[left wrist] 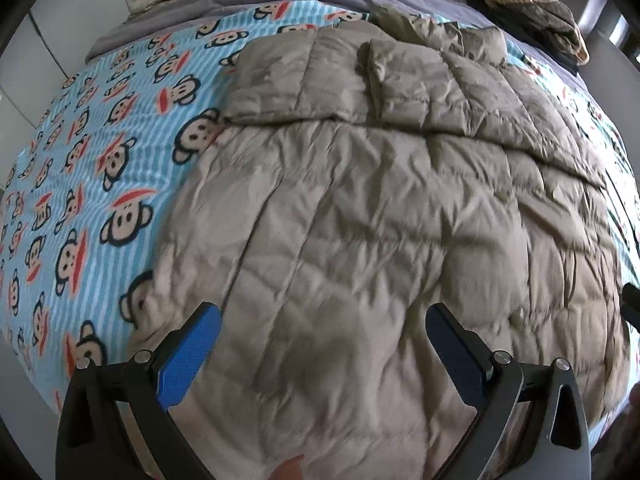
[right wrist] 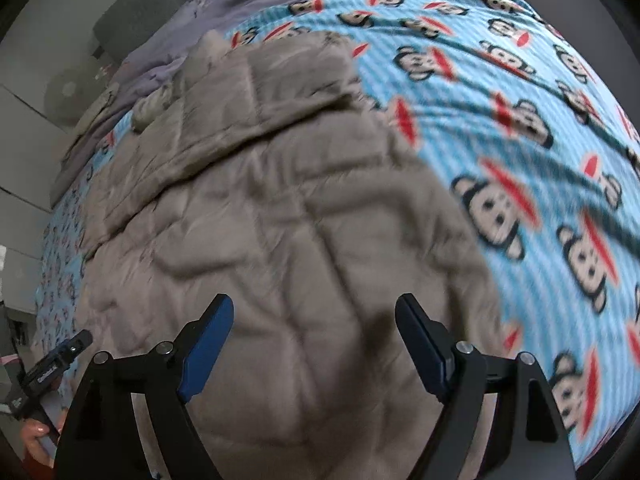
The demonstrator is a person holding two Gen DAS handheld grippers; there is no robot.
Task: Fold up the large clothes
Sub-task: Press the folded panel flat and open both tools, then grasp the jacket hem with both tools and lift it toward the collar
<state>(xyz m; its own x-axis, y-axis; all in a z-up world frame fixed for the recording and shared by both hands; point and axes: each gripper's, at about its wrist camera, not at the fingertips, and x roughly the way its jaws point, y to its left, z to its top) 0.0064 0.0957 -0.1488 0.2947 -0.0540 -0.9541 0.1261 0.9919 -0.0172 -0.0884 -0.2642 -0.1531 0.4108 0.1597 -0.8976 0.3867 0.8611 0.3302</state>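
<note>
While the quilted beige jacket (left wrist: pixel 360 200) is lying folded on the monkey-print blanket (left wrist: pixel 80 184) (seemingly a bed cover), the left gripper (left wrist: pixel 322 324) and right gripper (right wrist: pixel 314 314) are hovering above it, jaws spread wide, gripping nothing.

Blurred quilted jacket (right wrist: pixel 280 220); its near hem perhaps cut off below.

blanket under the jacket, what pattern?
Blue-and-white stripes with cartoon monkey faces on the blanket; sharpest in the left wrist view.
</note>
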